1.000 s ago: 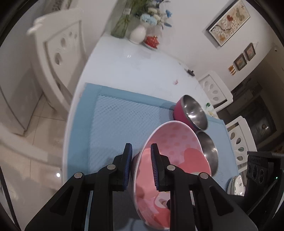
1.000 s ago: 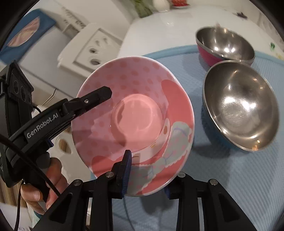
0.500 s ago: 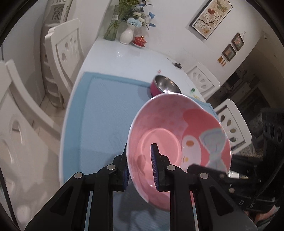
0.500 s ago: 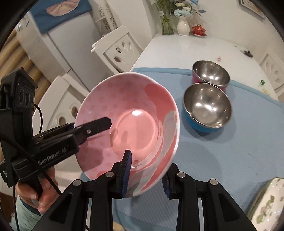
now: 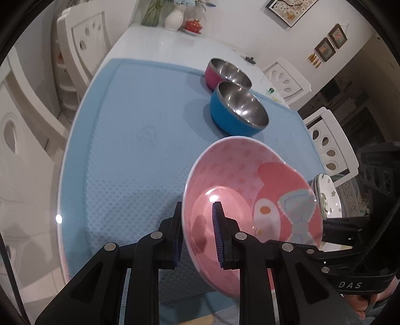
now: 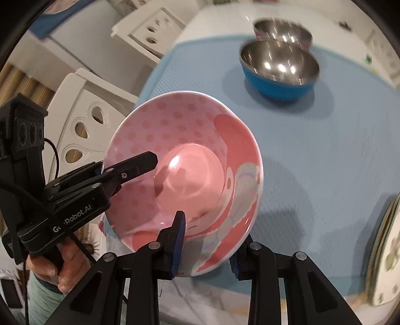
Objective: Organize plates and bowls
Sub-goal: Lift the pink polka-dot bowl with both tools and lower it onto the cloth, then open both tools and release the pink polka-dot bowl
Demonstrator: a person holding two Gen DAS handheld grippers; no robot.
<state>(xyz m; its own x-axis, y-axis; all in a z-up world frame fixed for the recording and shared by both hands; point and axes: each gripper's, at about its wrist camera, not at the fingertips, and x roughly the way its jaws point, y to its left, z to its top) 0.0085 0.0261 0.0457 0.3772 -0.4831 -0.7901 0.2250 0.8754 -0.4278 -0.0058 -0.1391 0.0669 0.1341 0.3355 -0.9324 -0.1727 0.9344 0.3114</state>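
While tilted, both claws (image 5: 197, 235) on bowl (image 5: 240, 190).

Dining table surroundings.
Blue mat (image 5: 140, 140) covers white table (image 5: 170, 47); white chairs (image 5: 82, 45) alongside; vase (image 5: 174, 16), framed pictures (image 5: 291, 10) beyond.

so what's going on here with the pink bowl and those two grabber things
A person is holding one pink bowl in the air with both handheld grippers at once. The left gripper pinches one side of its rim and the right gripper clamps the near edge. The bowl hangs tilted above the blue mat. Farther back on the mat sit a blue steel bowl and a pink steel bowl, with flowered plates at the right.
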